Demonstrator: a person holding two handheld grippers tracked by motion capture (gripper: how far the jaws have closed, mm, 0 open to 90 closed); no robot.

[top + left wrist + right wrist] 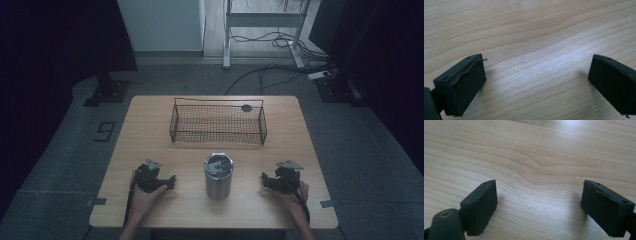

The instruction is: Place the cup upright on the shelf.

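While resting low on the wooden table (150, 125), ready at the start line: left gripper (172, 181) and right gripper (265, 179) parked either side of the steel cup (218, 180), tips aimed inward at it. Jaws on both spread wide, gripping nothing, just bare wood grain between the pads in both gripper views. Cup upright, dead centre between the two, near each but touching neither. Something shiny inside, too dim to name. Wire basket (218, 131) beyond the cup, farther ahead of both grippers, with a small dark disc (246, 108) at its far right corner. Looks like the approach step, no grasp begun. Next move, by the look of it: slide one gripper in level, straddle the cup wall with jaws wide, close squarely so as not to tip it, then lift toward the basket.
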